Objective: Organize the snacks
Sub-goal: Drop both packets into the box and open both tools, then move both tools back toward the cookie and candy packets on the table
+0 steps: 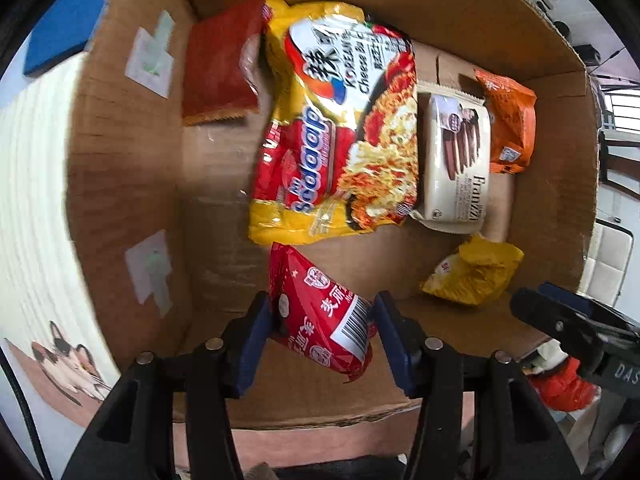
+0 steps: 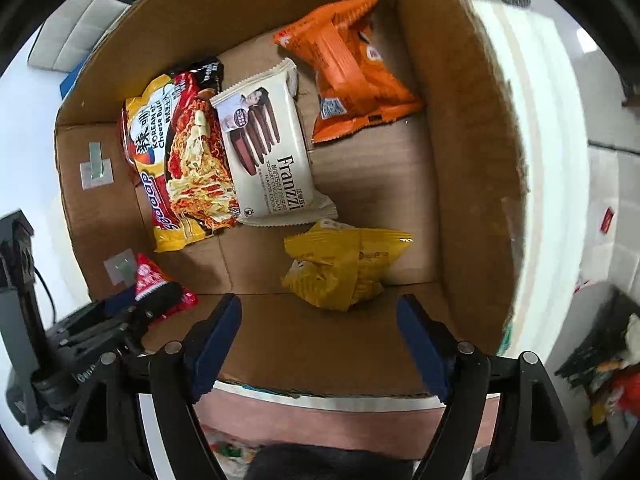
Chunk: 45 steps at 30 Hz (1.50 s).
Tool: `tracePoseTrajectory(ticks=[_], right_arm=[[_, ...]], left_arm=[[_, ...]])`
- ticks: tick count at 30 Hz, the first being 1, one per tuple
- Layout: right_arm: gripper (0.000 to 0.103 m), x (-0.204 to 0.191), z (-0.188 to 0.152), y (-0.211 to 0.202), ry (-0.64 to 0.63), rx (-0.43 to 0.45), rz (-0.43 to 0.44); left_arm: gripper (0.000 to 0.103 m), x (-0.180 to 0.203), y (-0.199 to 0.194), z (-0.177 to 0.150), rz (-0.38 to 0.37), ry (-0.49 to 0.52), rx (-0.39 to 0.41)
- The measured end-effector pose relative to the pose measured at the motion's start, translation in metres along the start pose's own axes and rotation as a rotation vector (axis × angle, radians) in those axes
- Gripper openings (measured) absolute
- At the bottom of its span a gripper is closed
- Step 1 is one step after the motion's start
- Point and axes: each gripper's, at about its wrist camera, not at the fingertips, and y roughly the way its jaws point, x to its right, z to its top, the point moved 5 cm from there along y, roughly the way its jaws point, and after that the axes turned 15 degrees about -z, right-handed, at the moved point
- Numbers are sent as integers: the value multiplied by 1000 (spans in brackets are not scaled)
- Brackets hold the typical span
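Observation:
My left gripper [image 1: 322, 320] is shut on a small red snack packet [image 1: 320, 316] and holds it over the near edge of a cardboard box [image 1: 120, 152]; the packet also shows in the right wrist view [image 2: 160, 288]. In the box lie a yellow Korean cheese noodle pack [image 1: 336, 128], a white Franzzi cookie pack [image 1: 456, 160], an orange packet [image 1: 512, 120], a yellow packet [image 1: 476, 270] and a red packet [image 1: 220, 72]. My right gripper [image 2: 320, 316] is open and empty above the box's near flap, just short of the yellow packet [image 2: 344, 264].
The box walls [image 2: 472, 140] rise on all sides. A white surface [image 1: 32, 184] lies left of the box, with a blue pad [image 1: 64, 20] beyond. A dark crate with items [image 2: 608, 368] sits at the right.

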Motion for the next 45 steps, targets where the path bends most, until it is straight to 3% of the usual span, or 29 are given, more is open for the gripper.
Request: tracePoseTrajectory(ticks=[1,4,7,10,25,32,38,42,45], right_arm=[[87,-1,-3,-4,-10,22,-17],[90,-2,-8,-14,-40,91,-76],[92,-3,-18,-24,-56,171,-123],[93,-5,-32,-36,-62,254,-144],[95,1,-123,-81,-39,484,-131],[95,17,-158,-69,-3,451,-70],[95,47,-157,-4,93,290,-3],[95,55,-143,37,124,243,3],[95,60,-132,57,151,240,11]], left_arm=[[54,0,-3,-1,3,5,15],[75,3,-14,-7,-4,23,54],[80,9,-25,-20,19,64,99],[92,14,-36,-36,46,101,152],[92,35,-87,-113,57,183,382],[92,35,-74,-146,71,173,413],[92,23,-20,-147,70,105,327],[92,9,21,-135,63,30,260],[92,-2,47,-123,8,-58,209]])
